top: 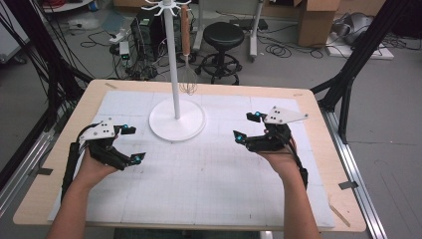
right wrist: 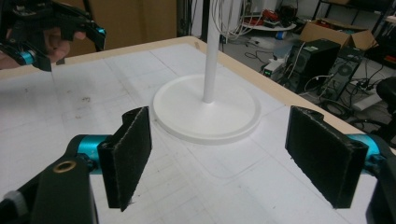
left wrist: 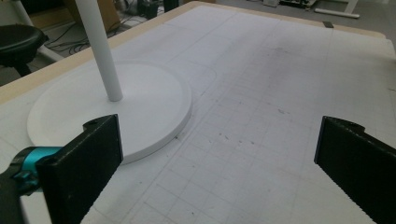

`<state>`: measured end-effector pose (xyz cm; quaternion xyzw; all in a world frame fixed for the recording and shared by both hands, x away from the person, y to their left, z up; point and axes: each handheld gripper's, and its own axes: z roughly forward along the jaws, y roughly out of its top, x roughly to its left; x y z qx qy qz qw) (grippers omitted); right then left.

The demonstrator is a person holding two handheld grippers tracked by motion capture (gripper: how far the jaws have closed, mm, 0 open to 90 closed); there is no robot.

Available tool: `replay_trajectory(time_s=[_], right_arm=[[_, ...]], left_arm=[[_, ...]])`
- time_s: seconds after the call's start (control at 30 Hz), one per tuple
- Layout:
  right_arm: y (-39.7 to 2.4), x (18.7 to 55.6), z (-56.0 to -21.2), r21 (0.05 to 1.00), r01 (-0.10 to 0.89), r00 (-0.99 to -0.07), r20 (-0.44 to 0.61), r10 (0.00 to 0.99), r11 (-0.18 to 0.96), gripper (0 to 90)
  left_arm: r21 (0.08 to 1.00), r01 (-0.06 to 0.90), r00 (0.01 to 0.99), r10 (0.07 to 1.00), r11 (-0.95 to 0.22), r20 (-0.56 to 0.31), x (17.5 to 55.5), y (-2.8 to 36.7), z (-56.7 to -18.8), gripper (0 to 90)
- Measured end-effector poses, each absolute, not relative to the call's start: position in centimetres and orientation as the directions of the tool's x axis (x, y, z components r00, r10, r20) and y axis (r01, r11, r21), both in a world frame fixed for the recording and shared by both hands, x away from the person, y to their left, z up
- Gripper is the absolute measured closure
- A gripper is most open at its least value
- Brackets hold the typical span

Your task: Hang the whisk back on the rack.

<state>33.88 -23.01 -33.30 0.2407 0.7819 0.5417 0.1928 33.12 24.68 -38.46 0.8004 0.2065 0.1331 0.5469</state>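
A white stand with a round base (top: pixel 177 124) and a tall pole (top: pixel 173 59) rises at the back middle of the table. A wire whisk (top: pixel 187 82) with a wooden handle hangs from one of its top hooks. My left gripper (top: pixel 134 143) hovers left of the base, open, nothing between its black jaws (left wrist: pixel 219 154); the base (left wrist: pixel 116 107) lies just ahead of it. My right gripper (top: pixel 245 125) sits right of the base, also open and empty (right wrist: pixel 219 158), facing the base (right wrist: pixel 205 114). The left gripper (right wrist: pixel 63 44) appears at the far side in the right gripper view.
A white gridded mat (top: pixel 199 174) covers the wooden table (top: pixel 328 164). Behind the table stand a black stool (top: pixel 224 35), a computer tower (top: pixel 144 30), cardboard boxes (top: pixel 318 20) and loose cables. Black frame legs (top: pixel 348 74) flank the table.
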Motion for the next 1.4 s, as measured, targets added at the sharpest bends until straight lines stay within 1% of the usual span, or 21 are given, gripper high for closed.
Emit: replay_trajectory(time_s=[0.73, 0.8, 1.4], right_arm=[[-22.6, 32.8, -37.9, 0.914, 0.224, -0.813, -0.016, 0.581, 0.338, 19.3], [-22.7, 32.7, -38.1, 0.907, 0.232, -0.813, -0.017, 0.582, 0.351, 19.3], [-22.9, 33.1, -38.6, 0.905, 0.251, -0.806, -0.001, 0.591, 0.344, 18.7]], left_arm=[[0.931, 0.185, 0.882, 0.471, -0.315, -0.016, 33.1, 24.5, -38.7, 1.7], [0.930, 0.185, 0.882, 0.470, -0.317, -0.015, 33.2, 24.5, -38.7, 1.7], [0.929, 0.191, 0.881, 0.472, -0.316, -0.021, 33.2, 24.4, -38.9, 1.7]])
